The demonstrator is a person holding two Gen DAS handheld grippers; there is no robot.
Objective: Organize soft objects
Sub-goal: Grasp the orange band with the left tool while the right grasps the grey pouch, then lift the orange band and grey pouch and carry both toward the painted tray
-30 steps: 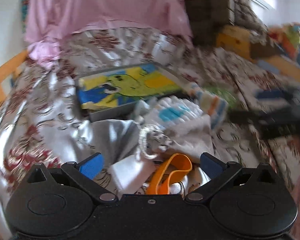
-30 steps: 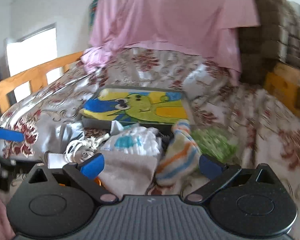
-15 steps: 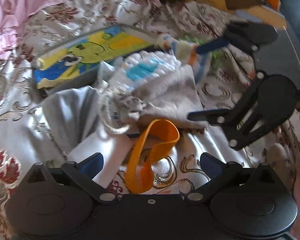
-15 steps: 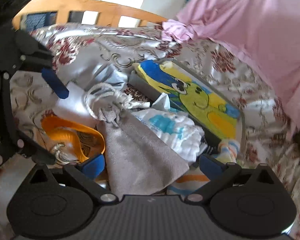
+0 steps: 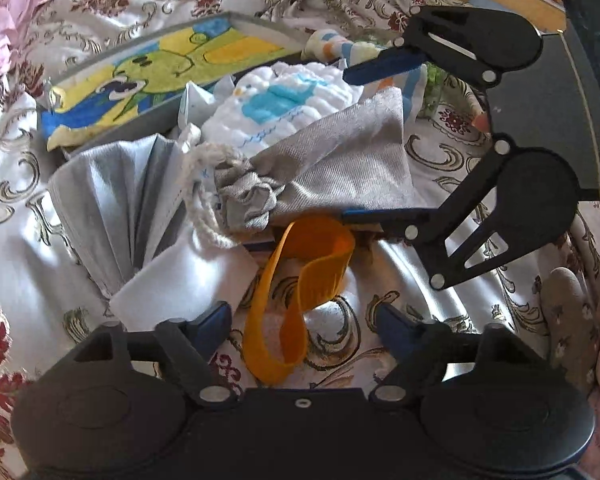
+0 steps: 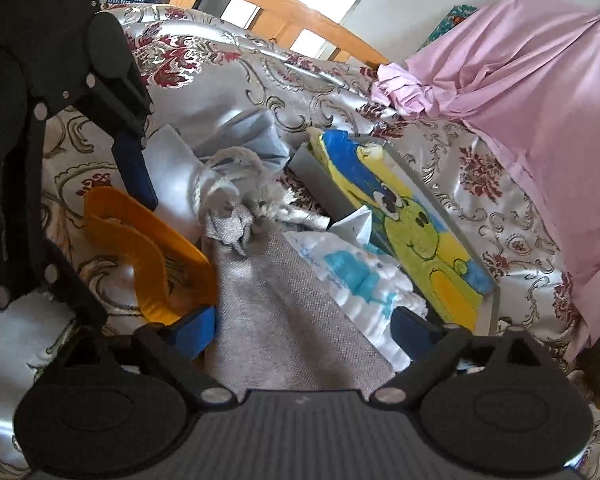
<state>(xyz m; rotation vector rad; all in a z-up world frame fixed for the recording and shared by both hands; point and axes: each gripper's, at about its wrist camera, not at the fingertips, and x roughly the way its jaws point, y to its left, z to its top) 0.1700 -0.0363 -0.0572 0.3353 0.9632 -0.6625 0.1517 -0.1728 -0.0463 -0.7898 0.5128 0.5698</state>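
Note:
An orange elastic band point(image 5: 300, 300) lies on the bedspread between the fingers of my left gripper point(image 5: 304, 320). Its jaws are closing and the pads stand clear of the band. A grey drawstring pouch point(image 6: 280, 312) lies in the mouth of my right gripper point(image 6: 304, 330), whose jaws are also closing without pressing on it. In the left wrist view the right gripper point(image 5: 348, 144) straddles the pouch point(image 5: 328, 160) from the right. A white and blue quilted cloth point(image 5: 284, 100) lies behind the pouch.
A grey tray point(image 5: 260, 32) holds a yellow and blue cartoon towel point(image 5: 152, 72). A folded grey cloth point(image 5: 112, 200) and a white cloth point(image 5: 180, 284) lie to the left, a striped sock point(image 5: 332, 46) behind. Pink fabric point(image 6: 520, 92) hangs at the bed's far side.
Both grippers came down onto the pile and their jaws have narrowed. The right view rolled, and the pouch now fills the mouth of the right gripper.

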